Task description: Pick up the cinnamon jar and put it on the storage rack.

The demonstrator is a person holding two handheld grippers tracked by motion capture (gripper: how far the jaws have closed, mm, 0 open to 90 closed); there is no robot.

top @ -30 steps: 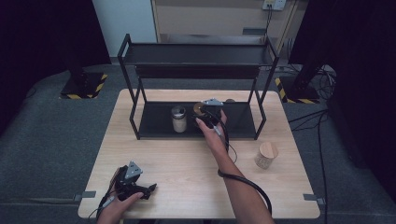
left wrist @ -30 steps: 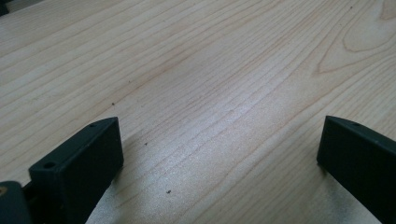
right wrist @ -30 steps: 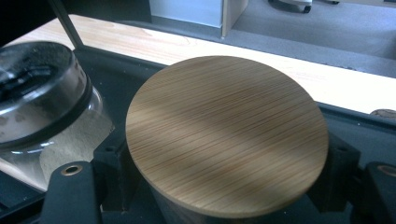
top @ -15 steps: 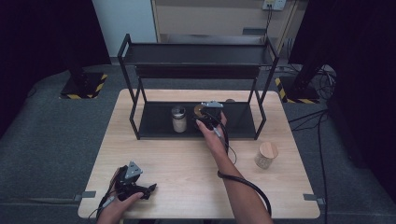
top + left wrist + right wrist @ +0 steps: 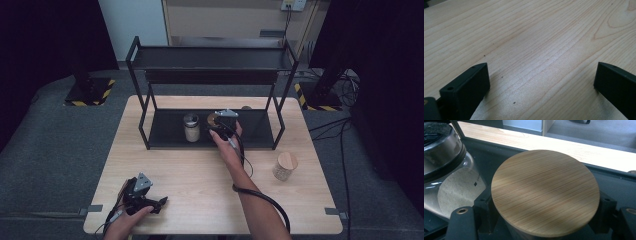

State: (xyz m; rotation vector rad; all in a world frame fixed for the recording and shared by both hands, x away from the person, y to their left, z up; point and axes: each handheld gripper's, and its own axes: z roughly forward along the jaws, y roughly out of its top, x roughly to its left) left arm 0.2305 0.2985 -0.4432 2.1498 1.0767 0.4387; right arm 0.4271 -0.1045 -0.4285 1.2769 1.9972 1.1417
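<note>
Wide open bench across the front, bare wood between the 2 hands. At the back the black rack closes things in: its top shelf roofs the lower tray, corner posts flank it. Inside, the metal-lidded jar stands just beside the wooden-lidded jar, tight gap there. To the right, 1 more wooden-lidded jar stands alone on the bench.

wooden-lidded jar between jaws, glass jar beside
</note>
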